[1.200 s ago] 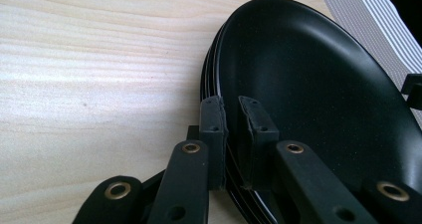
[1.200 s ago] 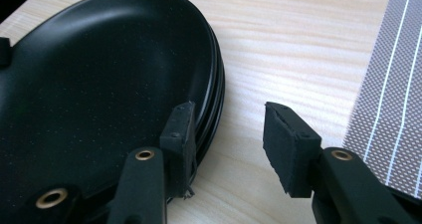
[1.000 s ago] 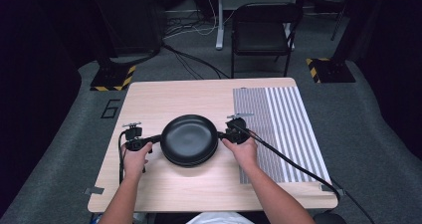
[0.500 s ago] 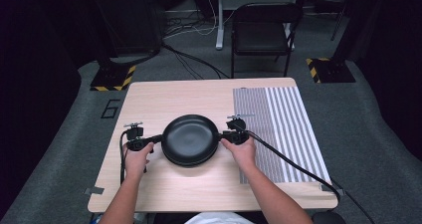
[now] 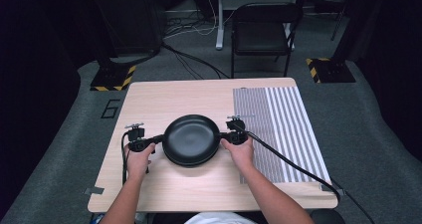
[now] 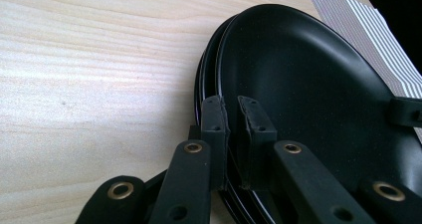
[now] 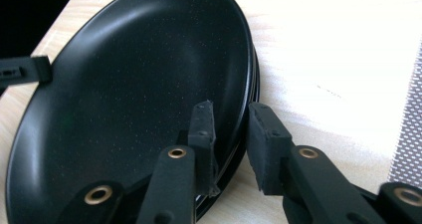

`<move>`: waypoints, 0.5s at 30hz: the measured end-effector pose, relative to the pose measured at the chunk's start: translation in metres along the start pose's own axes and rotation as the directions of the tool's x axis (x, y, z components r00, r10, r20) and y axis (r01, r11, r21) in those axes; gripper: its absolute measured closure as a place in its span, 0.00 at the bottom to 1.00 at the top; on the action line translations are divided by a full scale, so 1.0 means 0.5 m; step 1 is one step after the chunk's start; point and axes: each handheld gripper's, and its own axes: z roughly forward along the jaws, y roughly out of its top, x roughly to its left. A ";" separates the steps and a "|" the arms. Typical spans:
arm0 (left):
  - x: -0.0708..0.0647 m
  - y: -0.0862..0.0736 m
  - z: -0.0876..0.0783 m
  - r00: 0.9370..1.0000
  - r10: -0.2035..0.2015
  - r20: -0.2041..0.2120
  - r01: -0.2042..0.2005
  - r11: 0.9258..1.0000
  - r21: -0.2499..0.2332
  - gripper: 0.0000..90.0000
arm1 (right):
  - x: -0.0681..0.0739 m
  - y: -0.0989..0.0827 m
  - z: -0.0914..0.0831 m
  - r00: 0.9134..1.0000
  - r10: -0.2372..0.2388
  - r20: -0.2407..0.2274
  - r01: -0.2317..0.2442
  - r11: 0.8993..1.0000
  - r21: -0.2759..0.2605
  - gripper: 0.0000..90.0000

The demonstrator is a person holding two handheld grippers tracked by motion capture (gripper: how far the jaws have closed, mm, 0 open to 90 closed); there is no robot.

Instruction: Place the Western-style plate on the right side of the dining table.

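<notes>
Nothing shifted on desk vs earlier frames; right tool jaws were just closing around top black plate rim, gap remains. Left tool is clenched on opposite rim. Plate stack lies between both tools, mid-desk.

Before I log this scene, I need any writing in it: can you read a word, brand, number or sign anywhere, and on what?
None can be read.
Round black plate: no mark.
Pale wooden table: bare grain.
Grey and white striped cloth: stripes, no lettering.
Yellow and black hazard stripes on the dark floor stand bases: a warning pattern, no words.
</notes>
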 end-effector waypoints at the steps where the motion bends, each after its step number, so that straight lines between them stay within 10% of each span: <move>1: 0.000 0.000 0.000 1.000 0.005 0.000 -0.005 1.000 0.001 0.92 | -0.003 0.002 -0.001 1.000 0.021 -0.005 -0.021 1.000 0.002 0.83; 15: -0.006 -0.001 0.016 0.999 -0.008 0.031 0.008 1.000 0.004 0.92 | -0.015 0.005 -0.022 0.996 0.080 -0.042 -0.081 0.996 -0.024 0.86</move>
